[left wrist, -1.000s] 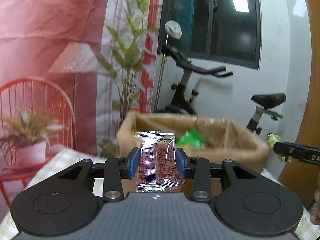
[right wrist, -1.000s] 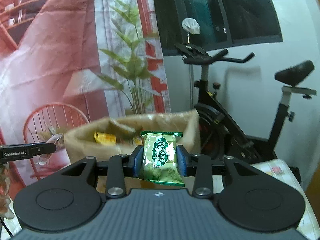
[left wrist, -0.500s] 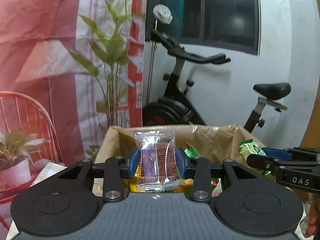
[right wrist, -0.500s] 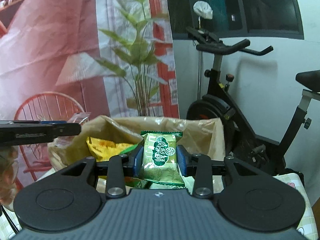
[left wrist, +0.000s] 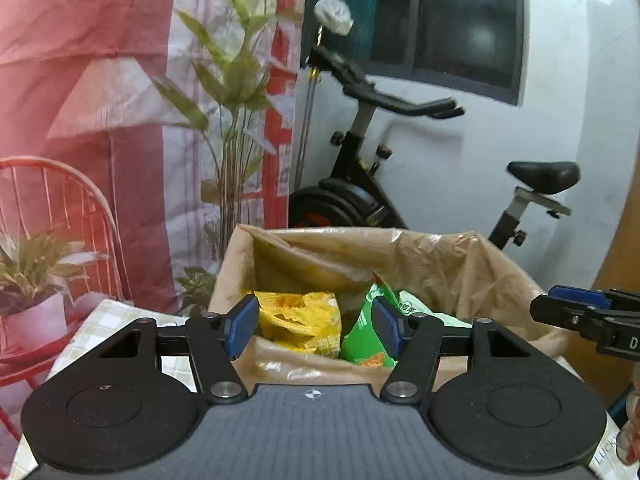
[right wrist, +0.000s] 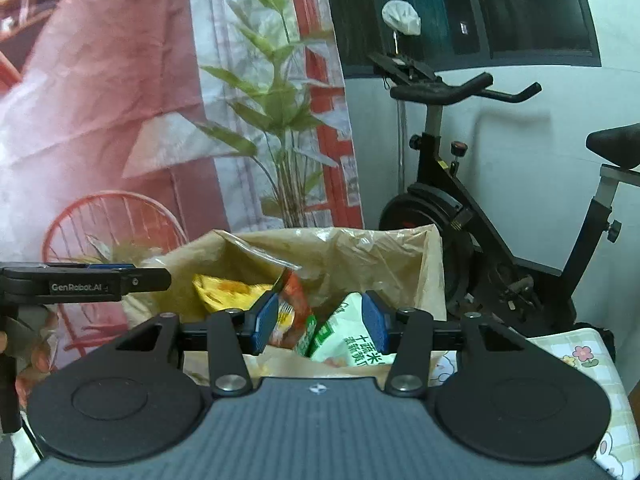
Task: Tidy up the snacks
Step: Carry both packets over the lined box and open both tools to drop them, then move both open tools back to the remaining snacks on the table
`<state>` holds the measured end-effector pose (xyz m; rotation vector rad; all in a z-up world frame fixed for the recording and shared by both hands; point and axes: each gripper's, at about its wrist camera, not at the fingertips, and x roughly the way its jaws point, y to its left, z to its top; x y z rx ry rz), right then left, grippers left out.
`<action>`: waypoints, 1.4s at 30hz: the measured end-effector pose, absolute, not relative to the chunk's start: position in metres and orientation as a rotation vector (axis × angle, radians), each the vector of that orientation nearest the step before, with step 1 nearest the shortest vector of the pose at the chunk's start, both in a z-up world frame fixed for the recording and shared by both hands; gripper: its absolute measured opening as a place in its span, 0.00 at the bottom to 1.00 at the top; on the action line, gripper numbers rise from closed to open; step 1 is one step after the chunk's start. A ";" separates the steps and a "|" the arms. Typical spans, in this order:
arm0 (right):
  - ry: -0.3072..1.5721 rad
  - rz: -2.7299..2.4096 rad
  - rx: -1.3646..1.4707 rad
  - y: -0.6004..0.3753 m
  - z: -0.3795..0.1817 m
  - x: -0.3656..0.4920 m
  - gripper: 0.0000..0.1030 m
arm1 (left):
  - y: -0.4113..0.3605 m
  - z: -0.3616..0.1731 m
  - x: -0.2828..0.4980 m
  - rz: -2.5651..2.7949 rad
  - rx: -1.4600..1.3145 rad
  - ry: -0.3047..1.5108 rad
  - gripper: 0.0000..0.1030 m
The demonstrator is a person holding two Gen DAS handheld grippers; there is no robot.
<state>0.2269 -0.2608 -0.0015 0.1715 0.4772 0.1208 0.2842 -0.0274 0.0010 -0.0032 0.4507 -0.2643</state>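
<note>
- "GenRobot.AI" in pale letters on the side of the left hand-held gripper [right wrist: 86,280];
- a cut-off "D" on the right hand-held gripper [left wrist: 588,316];
- Chinese characters "十蔬米" on the green-and-white snack packet [right wrist: 352,340]; its further characters are too blurred to read.

A black exercise bike [left wrist: 360,184] with a padded saddle stands against the white plastered wall [left wrist: 560,112] at the far right. Above it sits a dark-framed window [left wrist: 448,28] reflecting a bright ceiling light. To the left hangs a printed fabric backdrop [left wrist: 100,80] showing red drapery, a tall green plant and a red wire chair. A wooden door edge [left wrist: 628,232] shows at far right.
</note>
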 end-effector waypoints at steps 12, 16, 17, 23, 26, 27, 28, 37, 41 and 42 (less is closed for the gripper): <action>0.413 0.098 0.244 -0.268 -0.007 0.151 0.48 | -0.004 -0.018 0.212 -0.294 0.053 0.498 0.63; 0.454 0.083 0.264 -0.269 -0.028 0.136 0.48 | -0.002 -0.036 0.204 -0.298 0.065 0.533 0.62; 0.470 0.078 0.264 -0.269 -0.034 0.134 0.48 | -0.003 -0.042 0.203 -0.299 0.061 0.551 0.62; 0.581 0.083 0.259 -0.261 -0.074 0.125 0.48 | -0.007 -0.077 0.203 -0.303 0.059 0.635 0.58; 0.645 0.106 0.248 -0.256 -0.094 0.123 0.48 | -0.010 -0.095 0.202 -0.301 0.058 0.670 0.53; 0.663 0.113 0.239 -0.253 -0.101 0.123 0.48 | -0.011 -0.100 0.202 -0.299 0.059 0.684 0.52; 0.680 0.120 0.228 -0.250 -0.106 0.122 0.48 | -0.011 -0.105 0.202 -0.297 0.056 0.694 0.52; 0.810 0.201 0.109 -0.223 -0.153 0.127 0.58 | -0.015 -0.139 0.199 -0.287 0.023 0.771 0.51; 0.850 0.207 0.103 -0.220 -0.169 0.132 0.58 | -0.015 -0.149 0.198 -0.285 0.018 0.794 0.51; 0.858 0.210 0.104 -0.220 -0.172 0.132 0.58 | -0.014 -0.151 0.197 -0.284 0.017 0.801 0.51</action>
